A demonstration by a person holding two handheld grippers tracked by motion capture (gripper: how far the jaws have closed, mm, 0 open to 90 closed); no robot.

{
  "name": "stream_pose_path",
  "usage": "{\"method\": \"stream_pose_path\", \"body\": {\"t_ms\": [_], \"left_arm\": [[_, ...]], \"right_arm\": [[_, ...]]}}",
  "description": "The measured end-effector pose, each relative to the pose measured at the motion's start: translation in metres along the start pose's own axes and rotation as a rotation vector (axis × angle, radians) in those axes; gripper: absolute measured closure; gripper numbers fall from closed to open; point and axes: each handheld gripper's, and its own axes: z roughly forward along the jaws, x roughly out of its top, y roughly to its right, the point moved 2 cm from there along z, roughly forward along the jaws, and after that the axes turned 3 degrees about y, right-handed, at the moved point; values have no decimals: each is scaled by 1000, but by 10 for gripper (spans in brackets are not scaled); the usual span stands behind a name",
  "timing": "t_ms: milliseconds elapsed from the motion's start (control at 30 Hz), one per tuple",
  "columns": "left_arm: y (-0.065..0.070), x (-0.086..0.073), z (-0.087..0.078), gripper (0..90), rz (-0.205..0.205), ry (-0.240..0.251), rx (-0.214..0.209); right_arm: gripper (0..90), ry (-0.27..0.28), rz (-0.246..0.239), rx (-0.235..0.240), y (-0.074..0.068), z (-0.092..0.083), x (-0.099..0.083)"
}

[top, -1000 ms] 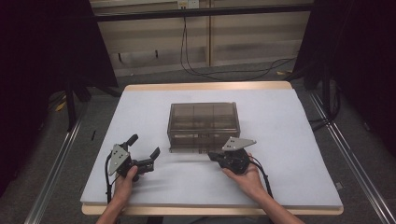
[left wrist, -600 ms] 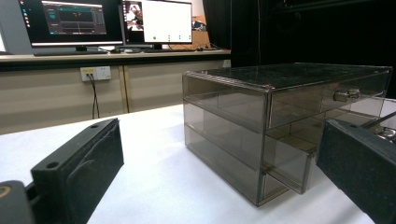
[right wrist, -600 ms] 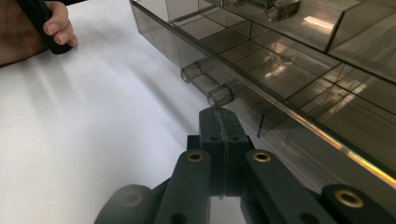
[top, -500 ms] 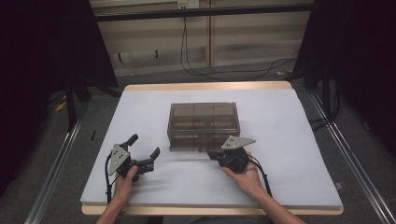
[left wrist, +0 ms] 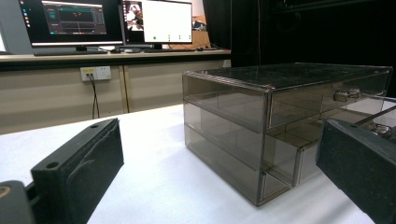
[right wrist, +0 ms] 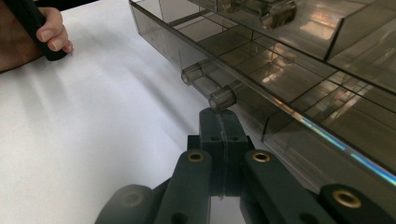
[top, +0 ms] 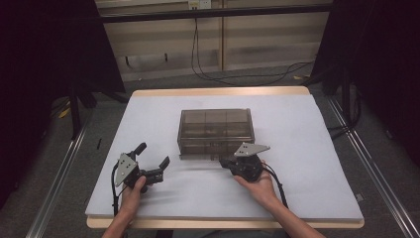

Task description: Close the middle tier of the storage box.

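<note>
A smoky see-through drawer box (top: pixel 215 124) stands in the middle of the white table. My left gripper (top: pixel 153 154) rests on the table to the box's front left, jaws wide open with nothing between them. In the left gripper view the box (left wrist: pixel 261 116) stands beyond the left gripper (left wrist: pixel 222 140), and a small knob (left wrist: pixel 345 95) shows on its front. My right gripper (top: pixel 223 161) lies at the box's front edge. Its jaws are shut together and the right gripper (right wrist: pixel 219 116) points just under a clear round knob (right wrist: pixel 222 98) on the lower drawer (right wrist: pixel 303 70). I see nothing held between them.
The table (top: pixel 307 124) has a wooden rim at the back. Cables (top: pixel 233 77) trail over the floor behind it. Monitors (left wrist: pixel 107 21) stand on a bench past the table. The person's left hand (right wrist: pixel 46 32) shows at the upper left of the right gripper view.
</note>
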Motion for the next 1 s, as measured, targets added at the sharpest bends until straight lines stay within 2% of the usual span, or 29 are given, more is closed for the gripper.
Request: {"method": "stream_pose_path", "body": {"t_ms": [100,200,1000], "left_arm": [[0,0,0,9,-4,2,-1],[0,0,0,9,7,-5,-1],[0,0,0,9,5,-4,-1]], "right_arm": [[900,-12,-4,0,0,0,-1],[900,-3,-1,-3,1,0,0],[900,-3,10,-5,8,5,3]]}}
